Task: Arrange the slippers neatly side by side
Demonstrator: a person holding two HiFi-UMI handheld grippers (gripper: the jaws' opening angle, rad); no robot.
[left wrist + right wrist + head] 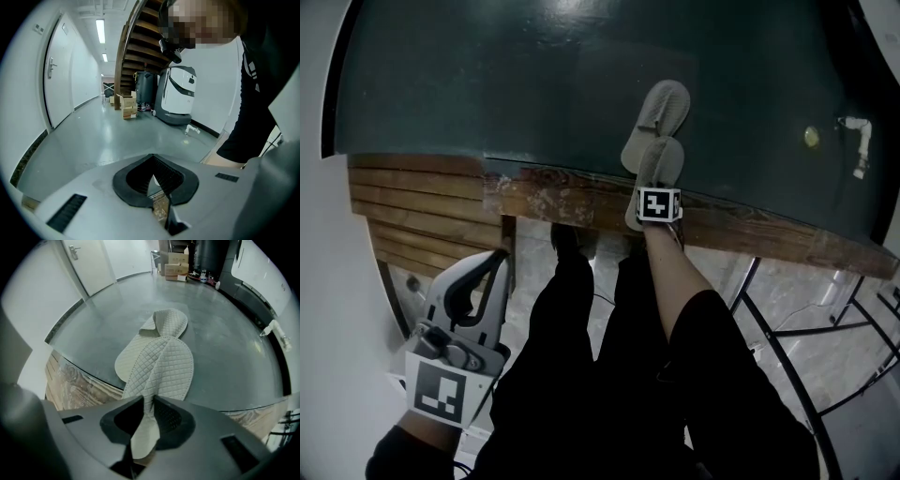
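Two grey-beige quilted slippers lie on the dark green floor (534,84) near its wooden edge (562,202). The far slipper (663,101) (168,320) lies flat, angled away. Across its heel end rests the near slipper (657,161) (164,366). My right gripper (655,186) (145,414) is shut on the near slipper's heel, which is pinched and folded between the pads. My left gripper (490,265) (157,180) hangs low at the left by the person's black-clad legs, jaws together with nothing in them.
A small white object (860,141) (276,331) and a yellow spot (811,137) lie on the floor to the right. Black metal railing (787,328) runs below the wooden edge. Cardboard boxes (176,266) (127,105) and a white machine (180,96) stand far off.
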